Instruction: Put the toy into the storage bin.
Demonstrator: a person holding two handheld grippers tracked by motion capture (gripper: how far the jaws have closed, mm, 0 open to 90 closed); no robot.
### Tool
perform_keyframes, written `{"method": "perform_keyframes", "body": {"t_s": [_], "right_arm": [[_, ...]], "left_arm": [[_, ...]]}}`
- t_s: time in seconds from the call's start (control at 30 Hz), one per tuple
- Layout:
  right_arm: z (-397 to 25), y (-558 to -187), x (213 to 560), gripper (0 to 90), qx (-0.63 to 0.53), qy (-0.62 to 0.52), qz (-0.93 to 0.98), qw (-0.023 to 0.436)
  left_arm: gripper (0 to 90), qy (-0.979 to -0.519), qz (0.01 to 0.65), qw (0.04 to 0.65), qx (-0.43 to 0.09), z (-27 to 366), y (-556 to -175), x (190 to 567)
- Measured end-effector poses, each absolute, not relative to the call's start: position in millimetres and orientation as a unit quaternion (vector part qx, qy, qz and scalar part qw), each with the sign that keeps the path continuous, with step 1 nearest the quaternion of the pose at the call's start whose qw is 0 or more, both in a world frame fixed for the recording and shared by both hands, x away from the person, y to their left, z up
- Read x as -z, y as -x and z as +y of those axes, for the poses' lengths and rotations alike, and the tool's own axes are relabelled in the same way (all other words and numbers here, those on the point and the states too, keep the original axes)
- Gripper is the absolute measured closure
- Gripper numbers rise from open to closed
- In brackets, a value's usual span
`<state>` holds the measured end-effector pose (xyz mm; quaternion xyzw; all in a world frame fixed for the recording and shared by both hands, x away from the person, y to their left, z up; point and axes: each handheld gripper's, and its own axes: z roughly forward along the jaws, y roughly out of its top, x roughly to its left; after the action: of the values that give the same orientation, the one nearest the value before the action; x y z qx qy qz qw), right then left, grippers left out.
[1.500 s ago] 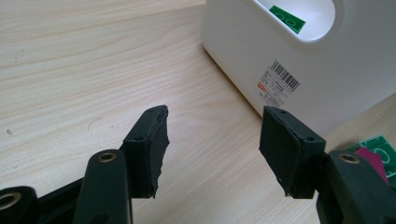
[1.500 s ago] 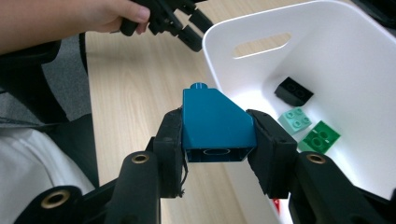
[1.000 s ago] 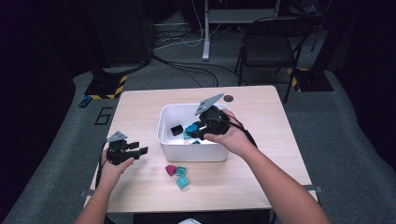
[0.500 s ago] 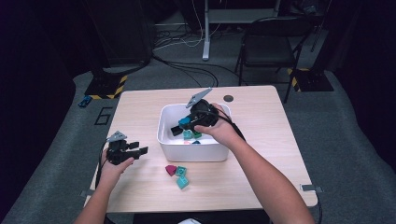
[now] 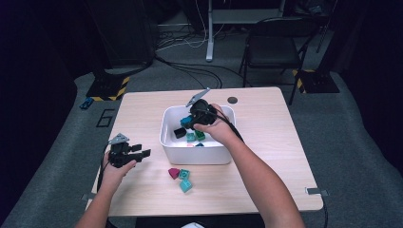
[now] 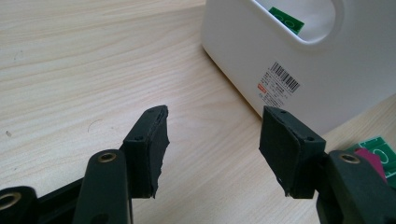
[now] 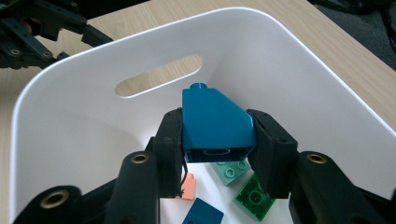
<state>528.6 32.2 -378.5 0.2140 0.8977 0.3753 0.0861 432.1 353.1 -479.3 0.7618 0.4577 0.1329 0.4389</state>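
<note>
Right gripper (image 7: 215, 140) has its jaws clamped on a blue sloped brick (image 7: 212, 122), held over the inside of the white bin (image 7: 299, 60); below it lie mint, green and orange bricks. Left gripper (image 6: 212, 140) rests apart and empty, the bin just ahead of it.

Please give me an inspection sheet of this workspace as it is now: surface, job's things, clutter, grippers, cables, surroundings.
Surface: wooden table, one dark round spot.
Job's things: blue block held over white bin; loose blocks lie inside; three blocks on the table in front of it.
Clutter: nothing seen.
Grippers: right gripper shut on blue block; left gripper open, empty.
Cables: several on floor behind table.
Surroundings: folding chair, dark room.
</note>
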Motion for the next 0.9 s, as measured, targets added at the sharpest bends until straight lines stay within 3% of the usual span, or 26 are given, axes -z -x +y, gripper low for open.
{"method": "perform_keyframes", "body": {"t_s": [0.37,0.9], "right_arm": [[40,-529,385,50.6,-0.37,-0.216,0.899,0.092],[24,-485,348,48.8,-0.398,-0.175,0.895,0.1]], "left_arm": [[41.6,-0.759,0.459,0.442,-0.135,353,-432,479],[41.6,-0.761,0.459,0.438,-0.135,353,-432,479]]}}
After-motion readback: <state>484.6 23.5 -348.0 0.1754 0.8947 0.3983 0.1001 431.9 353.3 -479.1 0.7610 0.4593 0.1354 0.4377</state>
